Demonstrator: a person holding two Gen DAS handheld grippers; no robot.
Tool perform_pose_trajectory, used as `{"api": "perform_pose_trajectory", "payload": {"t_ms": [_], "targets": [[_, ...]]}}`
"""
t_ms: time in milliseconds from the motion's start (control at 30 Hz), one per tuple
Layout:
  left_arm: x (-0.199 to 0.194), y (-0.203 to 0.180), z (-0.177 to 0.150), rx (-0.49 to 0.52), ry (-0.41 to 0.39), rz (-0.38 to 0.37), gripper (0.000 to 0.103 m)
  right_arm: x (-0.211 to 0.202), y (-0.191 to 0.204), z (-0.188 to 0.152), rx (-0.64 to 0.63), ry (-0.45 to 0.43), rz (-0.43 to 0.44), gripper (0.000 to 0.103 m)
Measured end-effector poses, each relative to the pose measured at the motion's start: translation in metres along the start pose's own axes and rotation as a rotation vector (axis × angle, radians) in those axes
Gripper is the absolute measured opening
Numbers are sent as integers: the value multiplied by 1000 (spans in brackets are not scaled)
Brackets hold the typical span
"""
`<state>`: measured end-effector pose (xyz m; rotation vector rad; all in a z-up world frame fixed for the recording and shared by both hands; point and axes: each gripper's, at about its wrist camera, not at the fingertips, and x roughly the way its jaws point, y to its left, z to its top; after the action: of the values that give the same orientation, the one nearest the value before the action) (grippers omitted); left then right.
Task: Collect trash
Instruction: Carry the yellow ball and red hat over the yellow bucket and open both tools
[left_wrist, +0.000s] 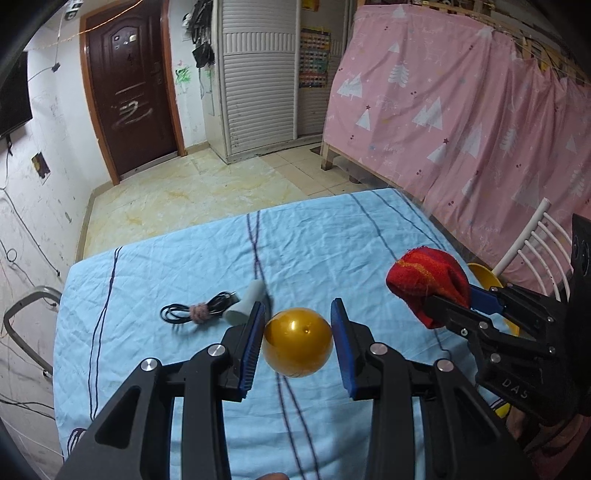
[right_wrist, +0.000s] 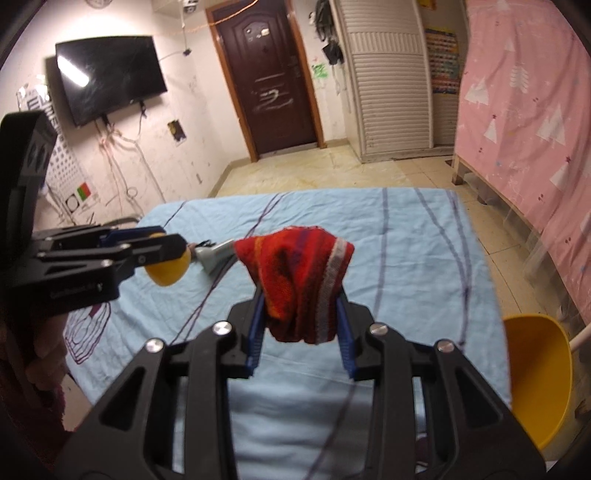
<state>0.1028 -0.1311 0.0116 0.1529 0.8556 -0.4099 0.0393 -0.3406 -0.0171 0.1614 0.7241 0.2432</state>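
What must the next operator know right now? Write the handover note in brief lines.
Left tool: open, pads either side of the shiny gold plastic ball, right pad clearly not touching.
Right tool: shut on the bunched red-orange striped knit cloth, lifted off the light blue sheet.
Yellow plastic bin: beside the bed at the right edge.
Still on the sheet: grey plastic nozzle-shaped piece and coiled black cable with a pink tie.
Done: cloth picked up.
Left: drop cloth, grasp ball, then nozzle and cable.

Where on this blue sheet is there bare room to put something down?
The blue sheet is bare along its far edge and its right half, towards the yellow bin. The left-centre is crowded: black cable, grey piece, gold ball.
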Motion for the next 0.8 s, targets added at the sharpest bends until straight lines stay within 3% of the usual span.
{"api": "perform_pose_trajectory", "payload": {"t_ms": [800], "targets": [[29,-170,23,267,35,-55,28,-76,-143,-36,244,-149,-110,32]]}}
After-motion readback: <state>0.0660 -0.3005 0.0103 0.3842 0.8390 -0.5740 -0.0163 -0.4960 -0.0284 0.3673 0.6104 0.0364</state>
